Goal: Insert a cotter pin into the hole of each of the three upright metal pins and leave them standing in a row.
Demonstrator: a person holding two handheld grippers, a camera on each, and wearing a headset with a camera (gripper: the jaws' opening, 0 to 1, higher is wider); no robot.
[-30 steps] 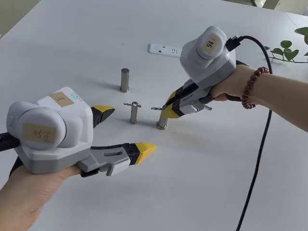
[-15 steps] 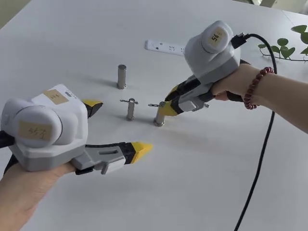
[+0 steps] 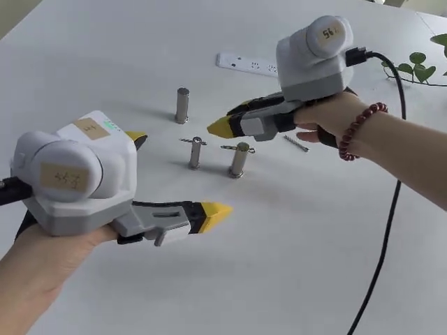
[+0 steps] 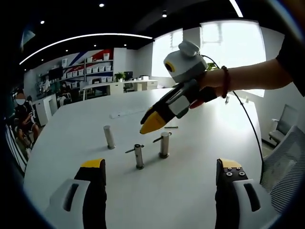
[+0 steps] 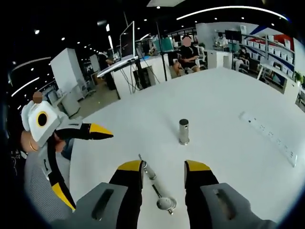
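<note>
Three upright metal pins stand on the white table. The far pin [image 3: 182, 105] [image 4: 109, 137] [image 5: 184, 131] has no cotter pin in it. A cotter pin goes through the middle pin [image 3: 195, 152] [image 4: 138, 156] and another through the right pin [image 3: 239, 159] [image 4: 164, 145] [image 5: 166, 202]. A loose cotter pin [image 3: 296, 143] lies on the table right of them. My right gripper [image 3: 222, 126] [image 5: 163, 167] hovers open above the right pin and holds nothing. My left gripper [image 3: 176, 174] [image 4: 162, 164] stays wide open at the near left, pointing at the pins.
A white power strip [image 3: 248, 65] [image 5: 269, 136] lies beyond the pins. The right gripper's black cable [image 3: 384, 223] runs down the table's right side. Green plant leaves [image 3: 419, 70] sit at the far right edge. People sit at desks in the background.
My right gripper has let go of the cotter pin, which stays in the right pin, and has lifted up and away from it. My left gripper has barely moved.
</note>
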